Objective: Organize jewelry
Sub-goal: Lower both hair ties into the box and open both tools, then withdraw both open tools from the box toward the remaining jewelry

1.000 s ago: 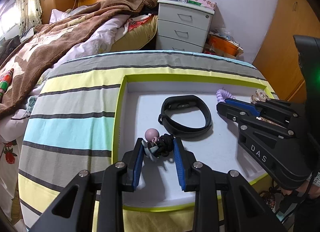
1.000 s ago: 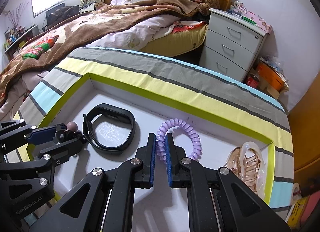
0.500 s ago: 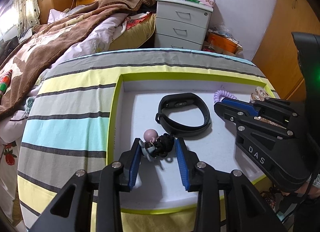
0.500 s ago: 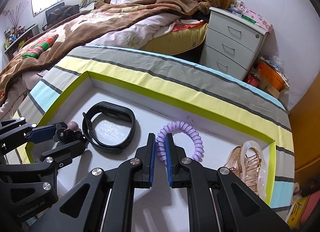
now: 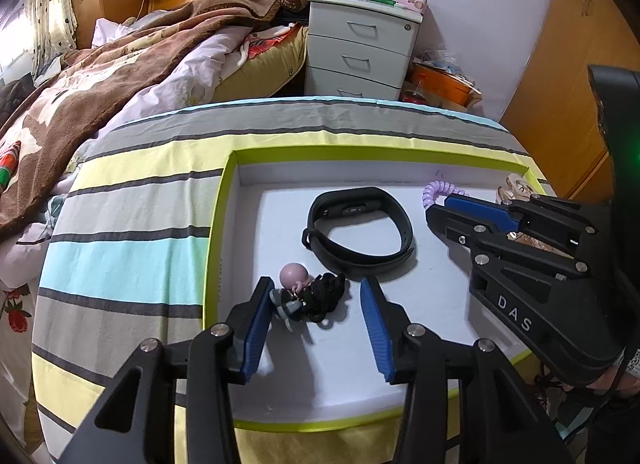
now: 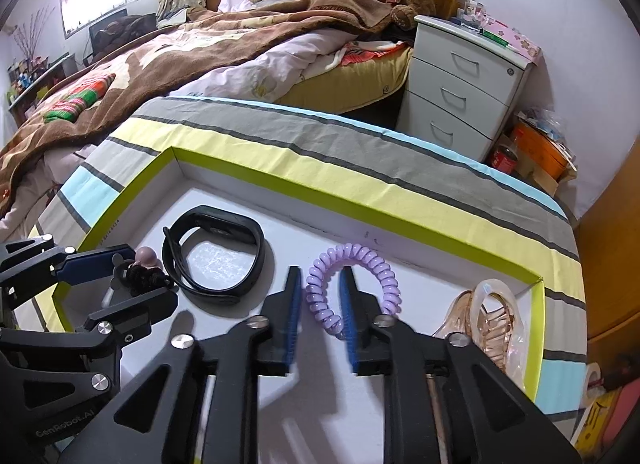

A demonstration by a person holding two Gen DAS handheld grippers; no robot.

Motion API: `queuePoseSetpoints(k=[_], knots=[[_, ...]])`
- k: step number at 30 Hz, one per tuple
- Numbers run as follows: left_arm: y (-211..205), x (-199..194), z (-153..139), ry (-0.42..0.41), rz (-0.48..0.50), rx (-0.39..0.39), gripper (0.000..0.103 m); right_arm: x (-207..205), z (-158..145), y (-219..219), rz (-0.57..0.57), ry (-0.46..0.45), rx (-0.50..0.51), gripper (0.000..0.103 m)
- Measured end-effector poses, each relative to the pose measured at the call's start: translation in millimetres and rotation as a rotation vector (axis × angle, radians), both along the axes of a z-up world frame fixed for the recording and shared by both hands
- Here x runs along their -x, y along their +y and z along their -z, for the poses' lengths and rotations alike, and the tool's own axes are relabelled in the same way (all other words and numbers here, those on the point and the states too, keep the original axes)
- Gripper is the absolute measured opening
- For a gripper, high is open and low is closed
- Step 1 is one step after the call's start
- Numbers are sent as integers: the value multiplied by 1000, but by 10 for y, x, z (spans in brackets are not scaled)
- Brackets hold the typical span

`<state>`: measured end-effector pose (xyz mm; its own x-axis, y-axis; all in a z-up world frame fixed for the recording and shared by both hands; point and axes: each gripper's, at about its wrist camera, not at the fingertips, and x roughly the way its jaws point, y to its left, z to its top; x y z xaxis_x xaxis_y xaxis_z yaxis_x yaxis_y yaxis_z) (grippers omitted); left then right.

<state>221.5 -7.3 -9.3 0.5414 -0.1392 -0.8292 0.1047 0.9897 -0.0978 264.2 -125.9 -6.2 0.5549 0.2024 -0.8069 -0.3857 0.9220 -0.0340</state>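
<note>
Both tools have just let go, jaws spreading off their pieces inside the tray!

Left wrist view: the left tool (image 5: pixel 316 312) stands released, its blue pads wider than a second ago, the black charm with the pink bead (image 5: pixel 308 294) lying loose between them on the white tray (image 5: pixel 224 232), the black wristband (image 5: pixel 360 232) just beyond. Right wrist view: the right tool (image 6: pixel 320 314) has just parted off the purple coil hair tie (image 6: pixel 352 284), which rests between its pads, the amber hair claw (image 6: pixel 488 320) in the tray's right corner.
</note>
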Motion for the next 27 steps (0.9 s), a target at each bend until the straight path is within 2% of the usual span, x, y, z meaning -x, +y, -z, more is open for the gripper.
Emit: queuePoseSetpoints(k=[2,12,27], knots=[[7,-4,-3,0,-3,8,49,8,-21,-16,0,2,-16,34],[21,113,-155,-34,-15,12,54,172,-179,-120,28,-30,-39,35],[66,665,-526,-120,-13,15,58,789,-575,-264,68,-117,-125,36]])
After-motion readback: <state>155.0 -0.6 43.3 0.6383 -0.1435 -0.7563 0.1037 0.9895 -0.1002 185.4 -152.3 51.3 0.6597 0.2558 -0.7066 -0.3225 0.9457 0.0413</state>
